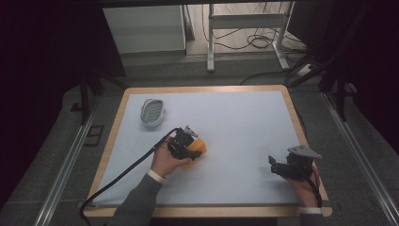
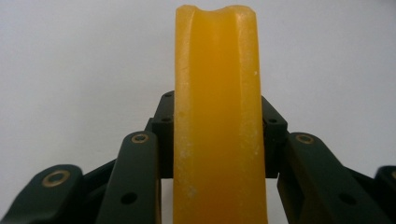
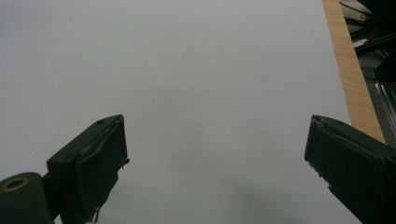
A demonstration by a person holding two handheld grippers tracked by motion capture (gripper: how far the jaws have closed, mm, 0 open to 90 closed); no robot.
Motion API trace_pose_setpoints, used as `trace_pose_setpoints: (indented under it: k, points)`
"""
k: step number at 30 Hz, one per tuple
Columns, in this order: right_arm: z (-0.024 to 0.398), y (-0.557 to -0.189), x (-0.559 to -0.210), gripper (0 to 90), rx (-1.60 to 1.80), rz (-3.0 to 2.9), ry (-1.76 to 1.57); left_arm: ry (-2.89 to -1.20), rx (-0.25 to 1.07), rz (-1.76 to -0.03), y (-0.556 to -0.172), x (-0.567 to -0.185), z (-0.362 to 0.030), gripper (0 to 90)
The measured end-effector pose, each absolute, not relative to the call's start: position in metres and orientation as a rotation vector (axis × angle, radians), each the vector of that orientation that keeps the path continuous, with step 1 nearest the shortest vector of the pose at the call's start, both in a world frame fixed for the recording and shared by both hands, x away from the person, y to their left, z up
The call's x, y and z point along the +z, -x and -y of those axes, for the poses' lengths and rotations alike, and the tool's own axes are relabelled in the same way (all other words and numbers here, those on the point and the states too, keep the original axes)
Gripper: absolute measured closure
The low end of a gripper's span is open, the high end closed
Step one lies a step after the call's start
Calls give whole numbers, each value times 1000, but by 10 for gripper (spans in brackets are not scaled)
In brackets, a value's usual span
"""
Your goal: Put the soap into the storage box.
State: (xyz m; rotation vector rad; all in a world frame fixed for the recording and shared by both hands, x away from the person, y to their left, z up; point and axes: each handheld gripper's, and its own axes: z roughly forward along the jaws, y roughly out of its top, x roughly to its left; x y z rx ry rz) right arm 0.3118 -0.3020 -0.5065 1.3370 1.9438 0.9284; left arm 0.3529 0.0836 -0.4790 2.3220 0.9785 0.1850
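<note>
An orange bar of soap (image 1: 198,149) sits in my left gripper (image 1: 190,151) near the middle of the white table, just above the surface. In the left gripper view the soap (image 2: 217,116) stands on edge between the two black jaws, which are shut on its flat sides. A small white soap dish (image 1: 153,112) lies at the table's far left, apart from the soap. My right gripper (image 1: 275,165) rests low at the right side of the table. Its jaws stand wide open over bare white surface in the right gripper view (image 3: 215,163).
The white table top (image 1: 235,122) has a wooden rim (image 1: 294,110). Beyond the far edge are a metal frame's legs (image 1: 211,42) and loose cables (image 1: 256,40) on the floor. A black cable (image 1: 117,176) trails from the left gripper to the near left corner.
</note>
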Motion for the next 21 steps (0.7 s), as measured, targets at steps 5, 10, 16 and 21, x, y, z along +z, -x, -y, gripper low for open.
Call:
trace_pose_setpoints:
  k: [5, 10, 16, 21]
  points:
    - [302, -312, -506, 59, 925, -1943, -1336, -2304, 202, -977, -353, -471, -90, 610]
    - [303, -312, -507, 60, 923, -1940, -1340, -2295, 202, -965, -353, -466, -94, 610]
    - [303, -312, -507, 59, 921, -1940, -1342, -2289, 205, -961, -353, -463, -97, 611]
    - [304, -312, -507, 60, 921, -1938, -1345, -2285, 210, -968, -355, -461, -100, 610]
